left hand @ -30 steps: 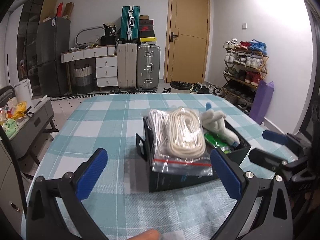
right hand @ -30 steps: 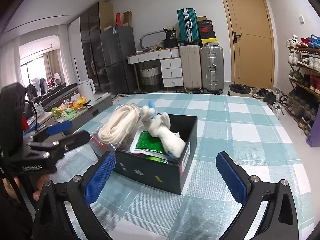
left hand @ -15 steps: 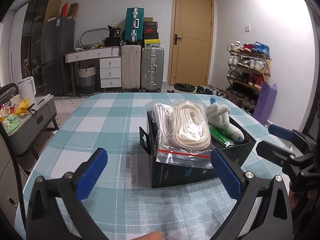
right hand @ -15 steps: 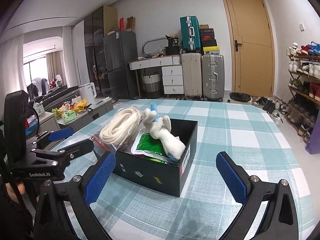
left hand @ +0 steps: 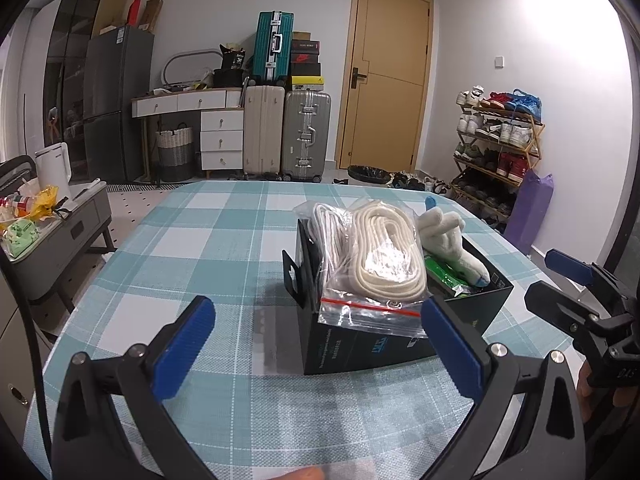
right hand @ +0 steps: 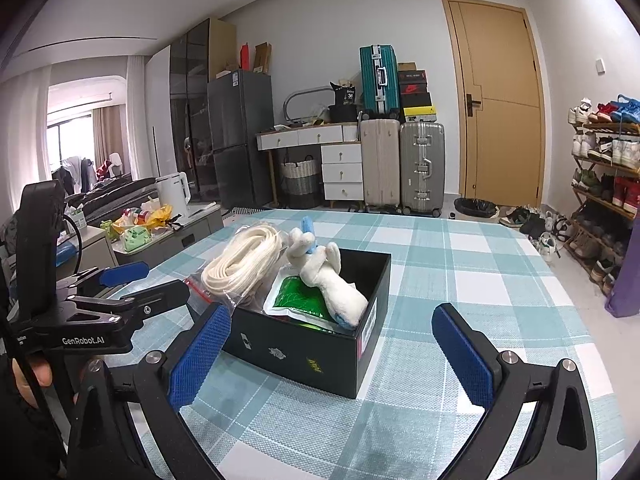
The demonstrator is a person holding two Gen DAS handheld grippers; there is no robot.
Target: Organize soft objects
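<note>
A black box (left hand: 360,348) stands on the checked tablecloth (left hand: 200,240). Against its near wall leans a zip bag of cream rope (left hand: 380,256), sticking out above the rim. A white plush toy (left hand: 452,240) with blue tips lies on a green packet (left hand: 444,274) inside. My left gripper (left hand: 318,340) is open and empty, a little short of the box. In the right wrist view the box (right hand: 304,356), rope bag (right hand: 244,264), plush toy (right hand: 328,280) and green packet (right hand: 300,300) show from another corner. My right gripper (right hand: 330,354) is open and empty before it.
Each gripper appears in the other's view: the right gripper (left hand: 560,284) right of the box, the left gripper (right hand: 148,280) left of it. A grey side cart (left hand: 52,232) with snacks and a kettle stands left of the table. A shoe rack (left hand: 496,152) lines the right wall.
Both grippers have drawn back a little and tilted up, so the box sits lower and farther in view. The box and its contents have not moved. Both stay open.
</note>
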